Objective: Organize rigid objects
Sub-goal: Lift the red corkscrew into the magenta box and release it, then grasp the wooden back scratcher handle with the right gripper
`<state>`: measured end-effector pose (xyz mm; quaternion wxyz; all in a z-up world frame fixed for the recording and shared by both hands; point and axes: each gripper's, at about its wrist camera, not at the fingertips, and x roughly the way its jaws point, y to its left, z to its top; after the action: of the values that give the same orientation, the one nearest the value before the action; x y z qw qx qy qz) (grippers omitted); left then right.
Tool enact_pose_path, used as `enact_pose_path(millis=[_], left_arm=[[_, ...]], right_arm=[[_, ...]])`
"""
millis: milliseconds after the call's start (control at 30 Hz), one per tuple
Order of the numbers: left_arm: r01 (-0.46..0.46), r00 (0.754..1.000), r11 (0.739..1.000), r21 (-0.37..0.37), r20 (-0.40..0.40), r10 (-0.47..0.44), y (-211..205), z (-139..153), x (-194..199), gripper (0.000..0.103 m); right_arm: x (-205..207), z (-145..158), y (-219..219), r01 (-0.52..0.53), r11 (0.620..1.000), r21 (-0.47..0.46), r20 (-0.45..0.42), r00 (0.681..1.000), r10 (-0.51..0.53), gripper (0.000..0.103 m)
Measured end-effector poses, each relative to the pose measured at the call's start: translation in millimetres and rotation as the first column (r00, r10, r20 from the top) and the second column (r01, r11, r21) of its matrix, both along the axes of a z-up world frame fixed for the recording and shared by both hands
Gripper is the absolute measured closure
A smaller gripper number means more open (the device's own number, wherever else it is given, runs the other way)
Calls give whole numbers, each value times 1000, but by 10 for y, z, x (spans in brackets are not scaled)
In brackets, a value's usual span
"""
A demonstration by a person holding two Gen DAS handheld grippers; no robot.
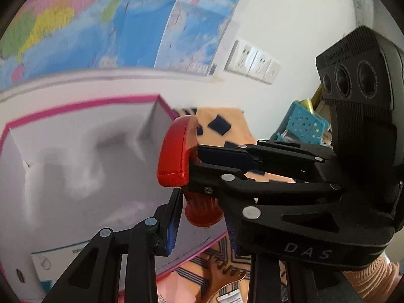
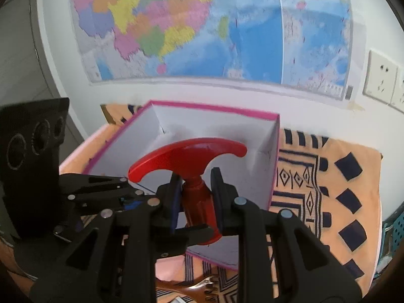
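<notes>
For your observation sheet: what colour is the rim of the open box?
Pink; the box rim shows best in the right wrist view.

Both wrist views look steeply down, close over the pink-rimmed box, from crossing sides.

Red T-handled tool upright above pink-rimmed white box.

Readable text: one mark only.
"DAS" stands in pale letters on the black body of the right hand-held gripper; map and box print blur beyond reading.
</notes>
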<state>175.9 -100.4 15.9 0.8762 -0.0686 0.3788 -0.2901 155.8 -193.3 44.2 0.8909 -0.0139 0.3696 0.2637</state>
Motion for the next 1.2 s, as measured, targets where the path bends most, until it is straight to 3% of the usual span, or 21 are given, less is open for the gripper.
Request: enact_pose_path(millis=[233, 433, 567, 867, 1033, 1200], left_arm=[[-9, 998, 999, 48, -65, 12, -12, -212, 58, 71], [-43, 998, 996, 79, -31, 46, 124, -190, -54, 67], [-70, 997, 993, 96, 20, 68, 270, -119, -213, 66], [-59, 990, 996, 70, 130, 50, 514, 92, -774, 49], [-53, 992, 995, 80, 118, 43, 547, 16, -989, 48], [-50, 996, 994, 102, 73, 42, 506, -169, -1110, 48]], right_arm=[[204, -317, 30, 39, 997, -74, -117, 992, -48, 78], [233, -408, -44, 113, 985, -133, -133, 982, -131, 60], [167, -339, -97, 118, 987, -104, -120, 984, -131, 59], [-390, -151, -388, 88, 994, 62, -67, 994, -84, 57], [-765, -178, -551, 53, 987, 150, -74, 996, -43, 57], [-999, -437, -576, 39, 990, 135, -131, 991, -21, 57]])
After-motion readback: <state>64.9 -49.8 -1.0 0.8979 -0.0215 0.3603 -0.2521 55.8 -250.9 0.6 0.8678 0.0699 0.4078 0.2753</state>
